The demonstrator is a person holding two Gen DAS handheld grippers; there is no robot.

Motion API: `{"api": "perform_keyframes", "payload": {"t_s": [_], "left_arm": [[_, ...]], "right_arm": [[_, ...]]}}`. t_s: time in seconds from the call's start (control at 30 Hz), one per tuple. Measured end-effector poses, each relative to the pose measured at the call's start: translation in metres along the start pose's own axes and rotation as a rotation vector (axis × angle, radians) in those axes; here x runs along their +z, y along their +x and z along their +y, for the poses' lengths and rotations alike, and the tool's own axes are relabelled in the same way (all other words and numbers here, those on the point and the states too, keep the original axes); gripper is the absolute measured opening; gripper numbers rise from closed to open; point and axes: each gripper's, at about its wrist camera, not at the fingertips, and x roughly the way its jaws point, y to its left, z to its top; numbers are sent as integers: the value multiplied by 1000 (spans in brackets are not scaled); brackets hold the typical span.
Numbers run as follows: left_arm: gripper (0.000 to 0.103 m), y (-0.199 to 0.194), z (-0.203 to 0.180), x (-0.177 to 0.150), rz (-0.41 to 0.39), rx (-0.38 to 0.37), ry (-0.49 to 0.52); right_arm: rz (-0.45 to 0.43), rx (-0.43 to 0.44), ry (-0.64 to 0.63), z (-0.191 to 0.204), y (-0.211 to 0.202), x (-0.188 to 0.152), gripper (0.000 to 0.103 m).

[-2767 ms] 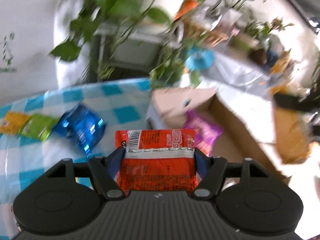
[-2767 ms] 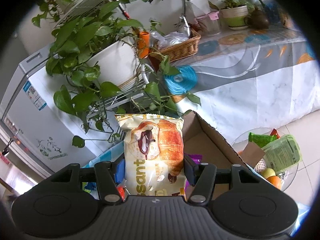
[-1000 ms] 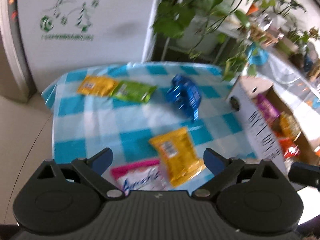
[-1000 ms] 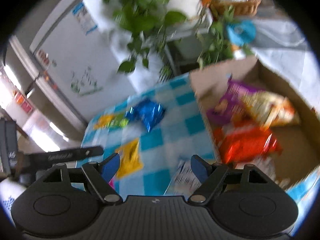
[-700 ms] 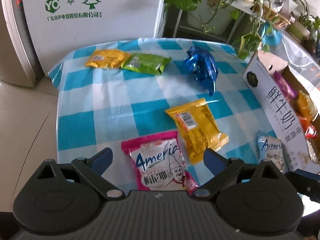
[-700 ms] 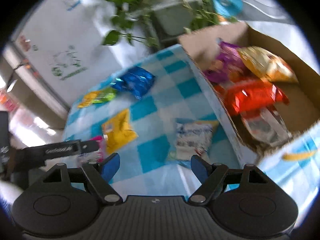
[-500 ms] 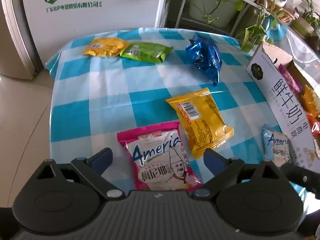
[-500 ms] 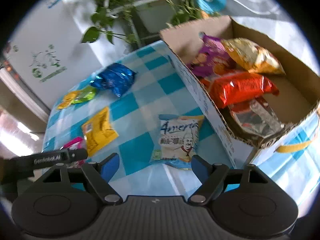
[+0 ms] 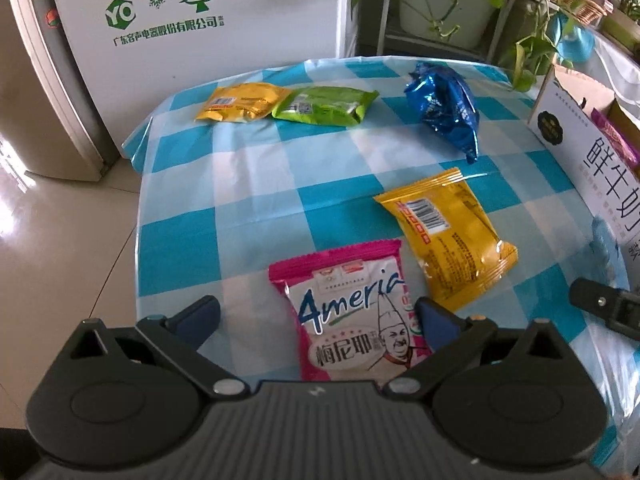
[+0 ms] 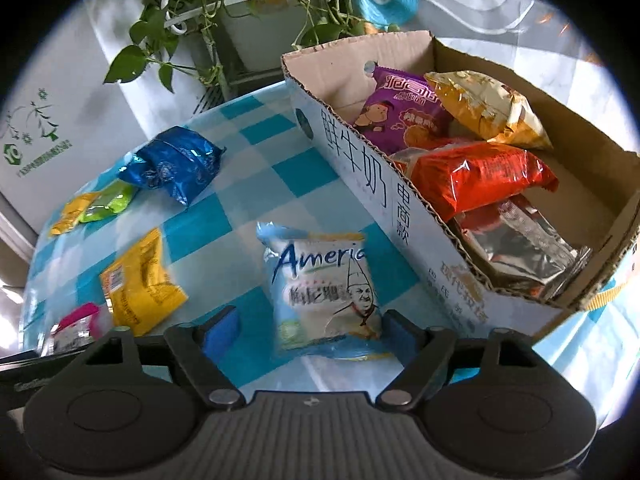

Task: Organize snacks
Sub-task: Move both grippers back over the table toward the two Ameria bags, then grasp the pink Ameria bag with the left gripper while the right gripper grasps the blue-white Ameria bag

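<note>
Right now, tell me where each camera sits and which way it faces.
Left wrist: on the left gripper, looking down its open fingers at the pink packet and the table; the right gripper's tip shows.
Right wrist: on the right gripper, open, facing the blue packet beside the box.
Shared: yellow packet, blue foil bag, box.
</note>
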Motion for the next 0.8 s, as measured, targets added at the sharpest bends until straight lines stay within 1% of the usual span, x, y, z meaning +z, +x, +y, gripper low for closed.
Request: {"api": "perform_keyframes", "payload": {"t_s": [0.03,0.07,0.1,0.2,0.3,0.37,0.4,0.5,0.57,0.67,0.8], "left_arm": [[102,0,0,0,-3,0,0],[102,0,1,-1,-4,5,0],[102,0,1,-1,-6,11,0],[102,0,6,0,-10,24,-26],[102,0,11,0,-13,28,-42],[102,0,11,-1,-15,27,-38],[102,-1,12,-1,-14,26,-39],[102,-1,13,-1,-9,24,-40],[102,-1,13,-1,-3,23,-41],[102,-2,12,-3,-2,19,-36],[103,-1,11,-4,-7,19,-38]], "right_arm": [[-9,-10,-10,2,1,-1,77],[-24,-17,-27,4,2,-2,71],[-30,-12,-42,5,2,-3,68],[-37,10,-78,8,1,-4,67],[-32,54,-51,3,0,-2,67],[-24,76,-7,-2,-1,0,70],[-19,89,13,-3,-1,1,76],[-17,115,48,-6,0,4,81],[-18,111,39,-5,1,5,85],[-16,100,10,-1,7,7,88],[-20,70,-27,4,11,6,88]]}}
